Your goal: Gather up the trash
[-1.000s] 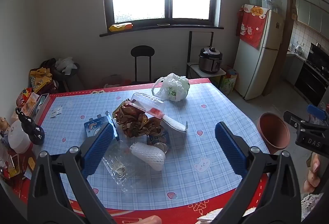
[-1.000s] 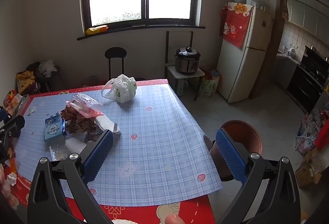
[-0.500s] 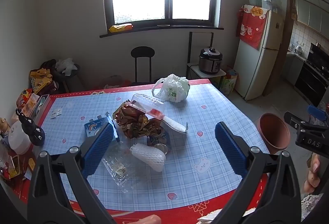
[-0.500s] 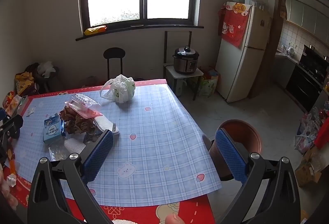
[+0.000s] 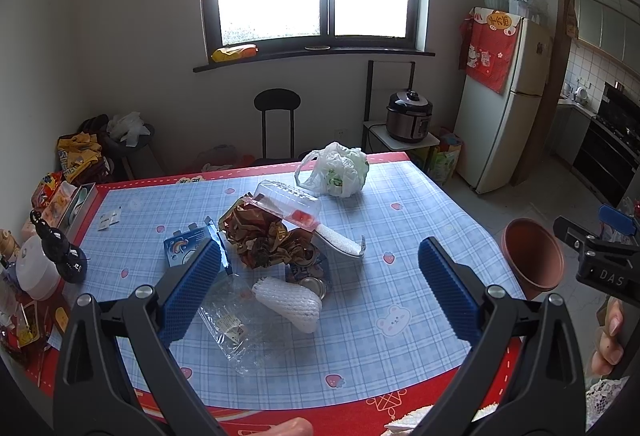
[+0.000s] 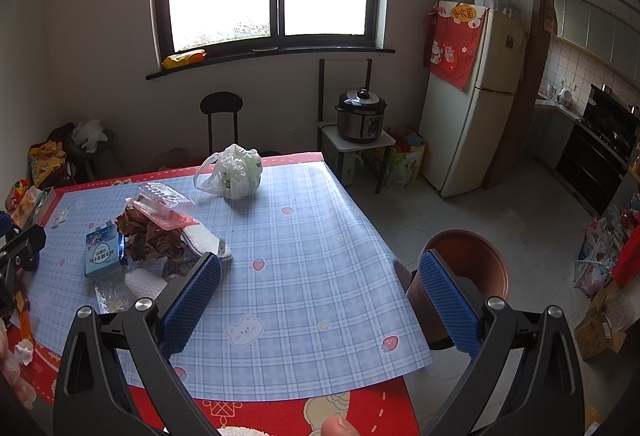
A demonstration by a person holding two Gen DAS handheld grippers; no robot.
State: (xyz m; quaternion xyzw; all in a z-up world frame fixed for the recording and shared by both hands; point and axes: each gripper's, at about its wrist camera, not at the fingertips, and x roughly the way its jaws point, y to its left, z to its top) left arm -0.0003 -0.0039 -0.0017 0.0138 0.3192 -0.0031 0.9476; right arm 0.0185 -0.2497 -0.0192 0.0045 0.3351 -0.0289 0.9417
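Though near, trash pile (image 5: 276, 252) beyond left gripper (image 5: 320, 276).

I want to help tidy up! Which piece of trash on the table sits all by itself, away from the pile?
The white plastic bag. It sits alone near the table's far edge, while the foam net, brown wrapper and blue box are bunched together.

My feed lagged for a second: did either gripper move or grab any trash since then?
Nothing grabbed. Both the left gripper and right gripper stay open and empty, with only a slight drift of view. The trash pile, white bag and brown bin lie unchanged.
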